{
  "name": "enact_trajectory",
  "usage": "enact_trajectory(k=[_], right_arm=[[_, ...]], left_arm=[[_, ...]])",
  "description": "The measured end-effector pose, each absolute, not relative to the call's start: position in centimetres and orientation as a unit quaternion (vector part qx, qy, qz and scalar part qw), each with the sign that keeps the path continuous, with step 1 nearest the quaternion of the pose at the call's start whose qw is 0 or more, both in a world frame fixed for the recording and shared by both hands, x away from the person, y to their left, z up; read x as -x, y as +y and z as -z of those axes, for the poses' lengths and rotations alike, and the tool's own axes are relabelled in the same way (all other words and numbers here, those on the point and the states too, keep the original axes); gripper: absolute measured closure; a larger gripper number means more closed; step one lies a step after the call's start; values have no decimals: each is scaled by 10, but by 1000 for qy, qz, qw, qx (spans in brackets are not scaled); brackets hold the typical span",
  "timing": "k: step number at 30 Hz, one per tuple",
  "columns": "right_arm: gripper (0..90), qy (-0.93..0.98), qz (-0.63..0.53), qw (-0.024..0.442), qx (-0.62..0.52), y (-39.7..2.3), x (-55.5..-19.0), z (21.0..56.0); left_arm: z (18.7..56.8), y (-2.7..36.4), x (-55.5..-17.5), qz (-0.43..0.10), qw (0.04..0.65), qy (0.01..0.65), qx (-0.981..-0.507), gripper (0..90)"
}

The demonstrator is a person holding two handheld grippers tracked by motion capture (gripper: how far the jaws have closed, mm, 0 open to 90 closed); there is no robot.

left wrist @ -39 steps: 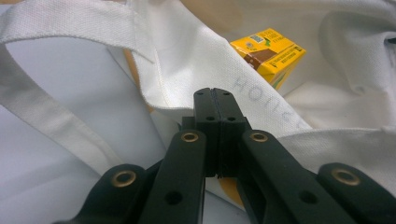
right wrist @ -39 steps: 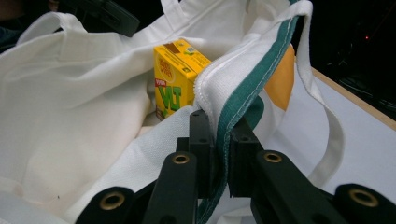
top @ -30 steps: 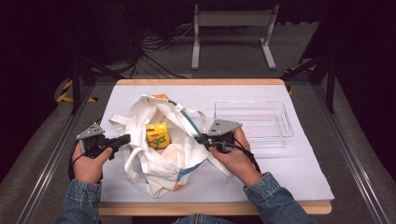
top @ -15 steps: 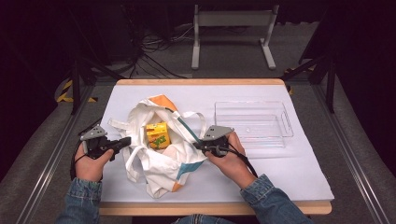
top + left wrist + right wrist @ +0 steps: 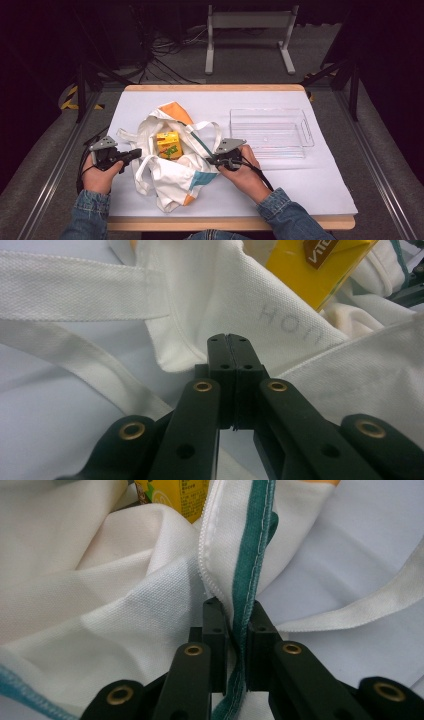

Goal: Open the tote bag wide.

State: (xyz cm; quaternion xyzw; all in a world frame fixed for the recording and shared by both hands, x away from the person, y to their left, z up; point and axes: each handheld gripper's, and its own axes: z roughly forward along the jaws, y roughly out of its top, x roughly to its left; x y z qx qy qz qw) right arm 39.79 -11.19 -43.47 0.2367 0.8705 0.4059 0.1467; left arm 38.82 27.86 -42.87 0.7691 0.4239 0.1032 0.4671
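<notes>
Tools [image 5: 134, 156] [image 5: 212, 160] on rumpled white bag [image 5: 172, 172]

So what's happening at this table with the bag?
A person holds a gripper in each hand and is spreading open a white tote bag on the table. The left gripper is shut at the bag's fabric edge, and the right gripper is clamped on its green-trimmed rim. A yellow carton sits inside the bag. A clear tray waits beside it.
</notes>
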Motion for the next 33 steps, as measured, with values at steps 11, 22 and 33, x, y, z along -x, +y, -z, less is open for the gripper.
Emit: enact_trajectory(k=[11, 22, 33], right_arm=[[745, 864, -417, 142, -246, -120, -397, 428], [584, 842, -457, 157, -238, -138, -387, 393], [575, 822, -520, 135, -190, -142, -370, 355]], left_arm=[[422, 284, -384, -99, 484, 429, -756, 889], [397, 296, -373, -120, 514, 419, -739, 776], [369, 295, -357, -136, 520, 393, -746, 582]])
